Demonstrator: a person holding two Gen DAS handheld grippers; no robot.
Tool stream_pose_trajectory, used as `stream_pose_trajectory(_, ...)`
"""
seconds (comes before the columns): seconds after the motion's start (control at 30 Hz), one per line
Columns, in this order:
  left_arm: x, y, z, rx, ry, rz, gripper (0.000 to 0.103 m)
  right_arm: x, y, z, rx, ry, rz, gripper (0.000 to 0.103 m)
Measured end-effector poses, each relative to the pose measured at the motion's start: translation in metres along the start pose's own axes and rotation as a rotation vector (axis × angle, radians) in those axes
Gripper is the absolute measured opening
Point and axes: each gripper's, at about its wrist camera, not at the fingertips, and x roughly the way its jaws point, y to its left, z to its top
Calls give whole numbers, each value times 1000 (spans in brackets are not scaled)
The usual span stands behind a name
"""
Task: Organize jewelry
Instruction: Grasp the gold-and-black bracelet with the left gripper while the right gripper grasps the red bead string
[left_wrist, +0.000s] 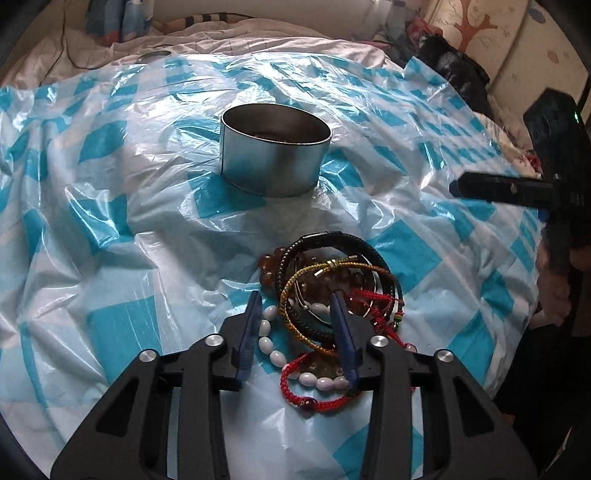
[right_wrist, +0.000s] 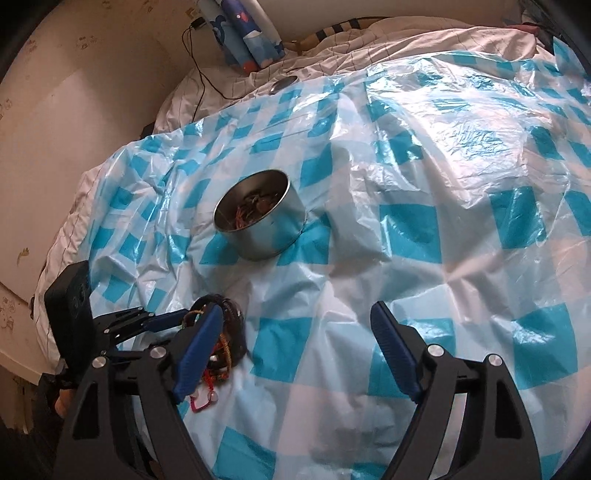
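Covering the bed, a blue-checked plastic sheet (left_wrist: 110, 229) gives loose pieces one surface. A round metal tin (left_wrist: 275, 155) collects sorted jewelry. Nearer, the bracelet pile (left_wrist: 325, 302) lies under the left gripper (left_wrist: 295, 328), jaws partly apart, astride white beads (left_wrist: 271, 343). The right gripper (right_wrist: 295, 354) gapes empty.

Soft daylight fills both views, even and fairly bright, with a cool bluish cast. The crinkled plastic sheet (left_wrist: 147, 192) throws white glare along its folds, strongest on the far right in the right wrist view. The metal tin (left_wrist: 273, 155) shows a dull sheen on its wall and a dark interior. Shadows are faint and soft-edged (darkest beneath the black claw frames). Fisheye bending curves the bed and wall (right_wrist: 74, 110) toward the rims, and black vignette fills the corners. The other claw (left_wrist: 498, 190) at the left view's right edge looks smeared by motion blur.
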Motion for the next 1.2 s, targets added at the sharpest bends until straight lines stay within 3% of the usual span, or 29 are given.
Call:
stream_pose_trajectory(0.1,-1,3,3,-9,-7,-6,11,6,10,-2,-26,22,2,80)
stream_pose_trajectory(0.2,-6,1,5,-3,-4,-27,7,13,19,-7,-55,51,8,81)
stream_pose_trajectory(0.33,-15,4,6,-9,-12,-38,7,25,36,-18,-137,120,20,81)
stream_pose_trajectory(0.4,-11,8,6,-7,28,-44,7,31,44,-24,-182,147,7,81)
stream_pose_trajectory(1.07,-16,-3,1,179,19,125,7,57,84,-58,-398,264,24,82)
stream_pose_trajectory(1.2,-30,13,10,57,-42,17,6,61,94,-64,-424,242,23,82)
